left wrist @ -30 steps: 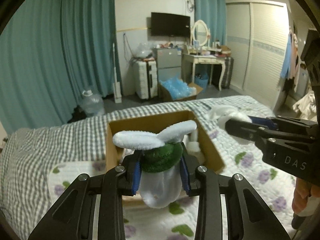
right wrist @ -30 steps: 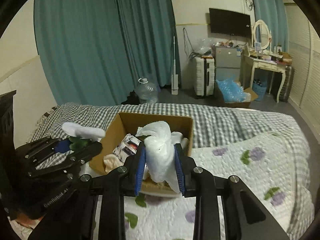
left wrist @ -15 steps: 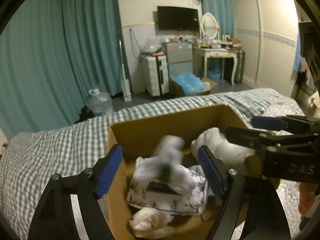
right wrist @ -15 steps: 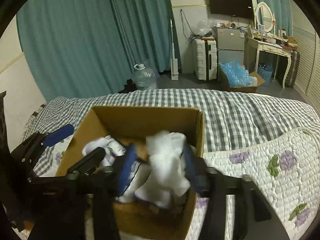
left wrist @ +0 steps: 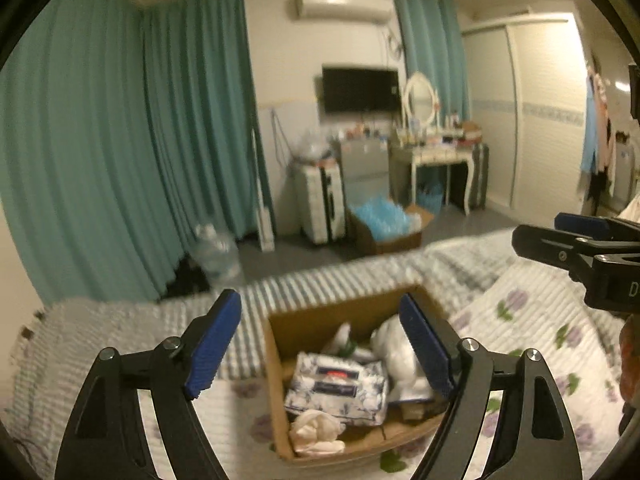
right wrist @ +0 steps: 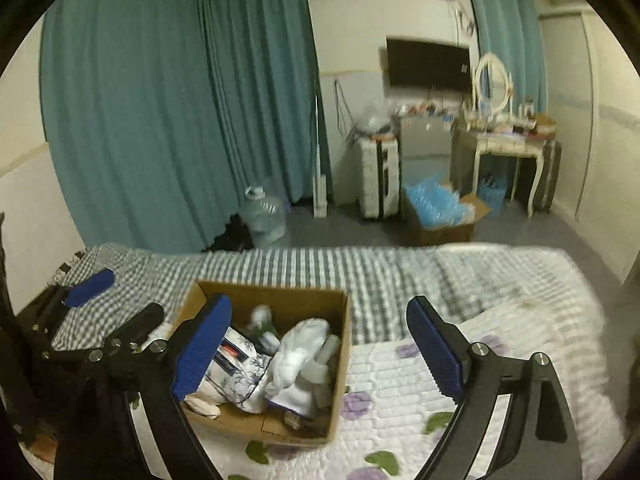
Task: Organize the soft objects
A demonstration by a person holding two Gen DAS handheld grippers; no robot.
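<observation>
The fingers [left wrist: 214, 344] of the left gripper [left wrist: 320, 350] are spread wide and released, as are those of the right gripper [right wrist: 318, 350]. The soft objects [left wrist: 396, 354] are seen piled in the cardboard box [left wrist: 316, 320] on the bed [right wrist: 460, 280]; the white bundle's [right wrist: 298, 350] long axis runs toward the box's far wall.

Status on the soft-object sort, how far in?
Done: white bundle, white-and-green toy and patterned pack lie in the cardboard box. In hand: nothing; left hand-held gripper and right hand-held gripper are open. Left: no loose soft items visible on the bed.
</observation>
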